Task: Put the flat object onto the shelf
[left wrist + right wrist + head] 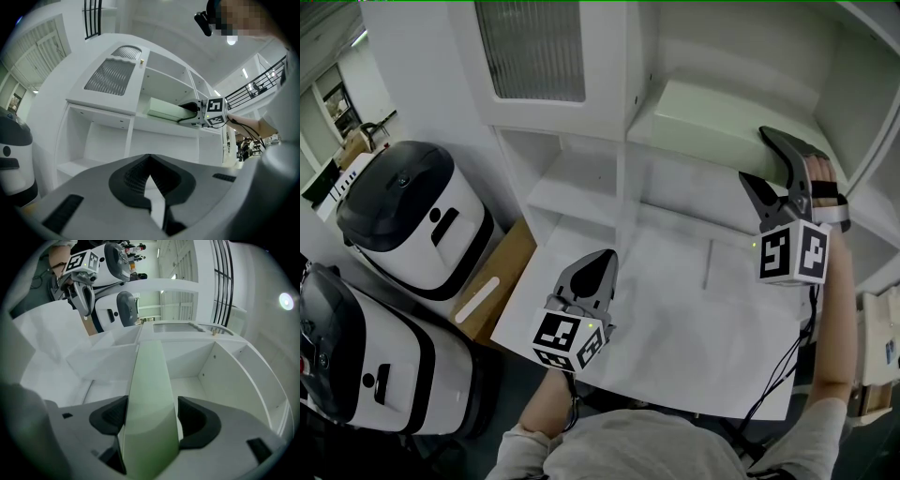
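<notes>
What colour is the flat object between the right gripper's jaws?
The flat object is plain pale green; the right gripper view shows it best.

Rear machine (412,220): white body, black top; stands on the floor at your left.
Front machine (366,366): same type, nearer to you.
Cardboard (502,277): brown, between the rear machine and the tabletop (675,328).
Ribbed glass door (532,49): above, left of centre.

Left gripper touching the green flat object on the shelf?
Apart. Head view: left gripper hovers over the table; flat object lies up in the shelf unit, a wide gap between them.
</notes>
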Demonstrator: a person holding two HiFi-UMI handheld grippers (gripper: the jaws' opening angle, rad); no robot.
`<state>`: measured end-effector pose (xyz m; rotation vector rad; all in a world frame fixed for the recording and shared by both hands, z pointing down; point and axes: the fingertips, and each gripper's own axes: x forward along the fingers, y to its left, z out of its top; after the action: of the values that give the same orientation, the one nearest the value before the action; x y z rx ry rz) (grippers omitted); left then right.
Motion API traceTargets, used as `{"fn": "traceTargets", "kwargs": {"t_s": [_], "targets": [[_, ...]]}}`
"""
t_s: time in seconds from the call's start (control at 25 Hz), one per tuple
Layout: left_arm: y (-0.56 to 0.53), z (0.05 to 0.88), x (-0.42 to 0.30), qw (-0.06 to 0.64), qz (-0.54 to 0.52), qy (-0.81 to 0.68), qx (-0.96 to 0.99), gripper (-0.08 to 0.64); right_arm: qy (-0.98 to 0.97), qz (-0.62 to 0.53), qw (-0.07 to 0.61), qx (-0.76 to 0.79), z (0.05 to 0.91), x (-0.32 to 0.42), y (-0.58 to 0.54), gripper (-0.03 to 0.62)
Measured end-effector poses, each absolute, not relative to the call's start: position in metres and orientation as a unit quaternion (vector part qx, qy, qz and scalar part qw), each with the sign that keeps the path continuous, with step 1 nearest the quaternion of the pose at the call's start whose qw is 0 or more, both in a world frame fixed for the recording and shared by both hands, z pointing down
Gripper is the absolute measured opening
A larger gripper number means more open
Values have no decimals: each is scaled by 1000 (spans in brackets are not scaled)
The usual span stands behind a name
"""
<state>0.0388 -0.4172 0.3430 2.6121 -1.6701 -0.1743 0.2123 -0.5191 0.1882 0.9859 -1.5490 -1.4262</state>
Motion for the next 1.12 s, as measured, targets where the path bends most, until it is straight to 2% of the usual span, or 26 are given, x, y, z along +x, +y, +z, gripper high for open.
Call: {"fn": "traceTargets", "kwargs": {"t_s": [0.28,0.72,0.8,1.0,1.12], "targets": [[-411,342,31,17,-58,-544,837,15,-618,-554,409,379,196,212,-513,330],[-400,342,34,13,-58,-534,843,14,-649,-539,361,398,191,209,-481,322],[-397,343,35,15,-56,-529,847,14,-657,-528,345,412,191,211,-474,273],[-394,344,37,17,-51,-508,860,14,-680,-491,285,464,185,217,-453,41],[-391,342,38,17,-51,-490,870,14,-700,-454,271,479,189,218,-439,9]]}}
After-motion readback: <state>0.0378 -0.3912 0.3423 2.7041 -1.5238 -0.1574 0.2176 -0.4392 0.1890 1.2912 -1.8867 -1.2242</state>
